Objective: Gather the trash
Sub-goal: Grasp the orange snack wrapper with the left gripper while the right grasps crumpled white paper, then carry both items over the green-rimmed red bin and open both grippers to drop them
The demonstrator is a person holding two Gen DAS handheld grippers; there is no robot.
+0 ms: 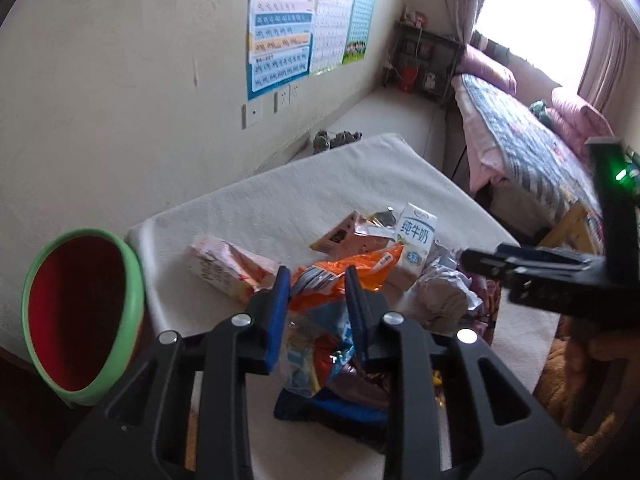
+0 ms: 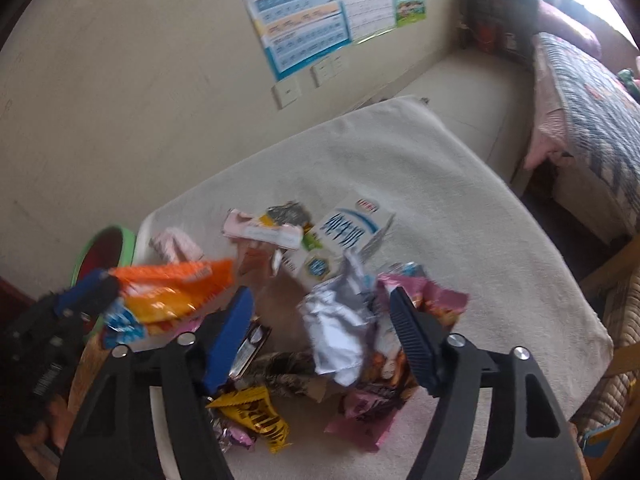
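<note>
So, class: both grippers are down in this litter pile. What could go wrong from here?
1. The left gripper closes on the orange plastic snack bag; tangled wrappers may drag along and drop.
2. The right gripper straddles loose crumpled white paper, which may slip out.
3. The green-rimmed red bin stands beyond the pad's edge, so carried litter could miss it.

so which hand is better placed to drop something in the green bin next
Left. The left tool already has the orange snack bag between its pads, and the green bin sits just beside it. The right tool is further from the bin, jaws wide around crumpled white paper.
</note>
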